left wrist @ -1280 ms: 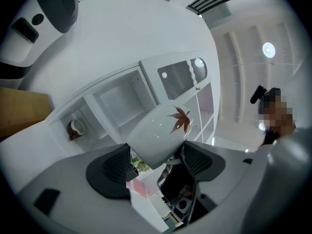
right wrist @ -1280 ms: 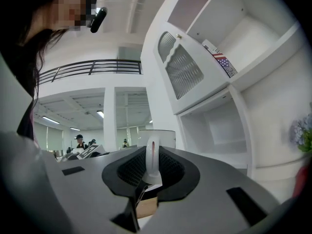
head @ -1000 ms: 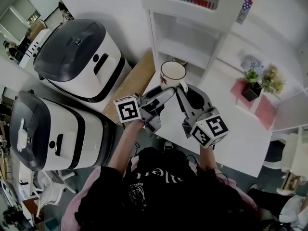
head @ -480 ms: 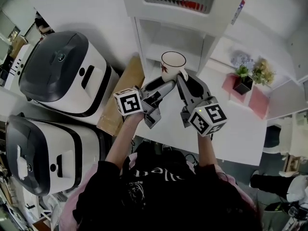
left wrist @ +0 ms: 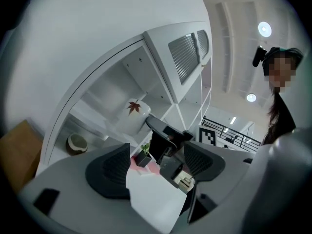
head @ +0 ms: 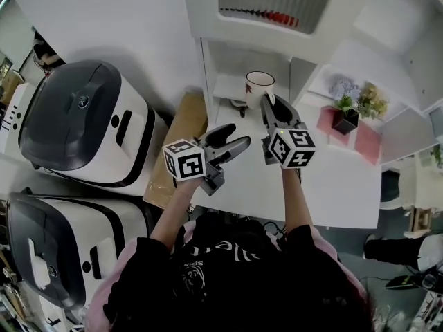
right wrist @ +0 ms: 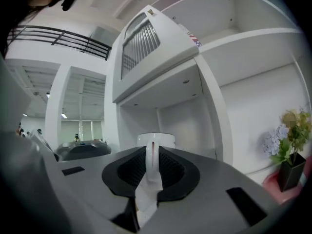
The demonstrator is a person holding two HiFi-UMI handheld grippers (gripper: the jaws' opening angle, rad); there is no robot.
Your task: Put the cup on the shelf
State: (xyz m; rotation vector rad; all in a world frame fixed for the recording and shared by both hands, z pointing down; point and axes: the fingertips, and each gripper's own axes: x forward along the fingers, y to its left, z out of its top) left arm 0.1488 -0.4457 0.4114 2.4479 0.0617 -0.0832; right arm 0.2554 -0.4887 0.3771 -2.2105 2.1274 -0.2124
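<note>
White cup (head: 259, 87) with a red leaf, upright at the front edge of the shelf's (head: 225, 88) lower compartment; we cannot tell whether it rests there. We see the right gripper (head: 267, 104) clamped on its handle and the left gripper (head: 232, 138) with jaws apart, empty, over the table's (head: 332, 185) left edge. The black pot (head: 344, 122) holds a plant (head: 344, 104).

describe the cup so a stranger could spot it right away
Find the white shelf unit. At its lower open compartment is the cup, its handle clamped in the right gripper. Nothing else there is white with a red leaf print.
</note>
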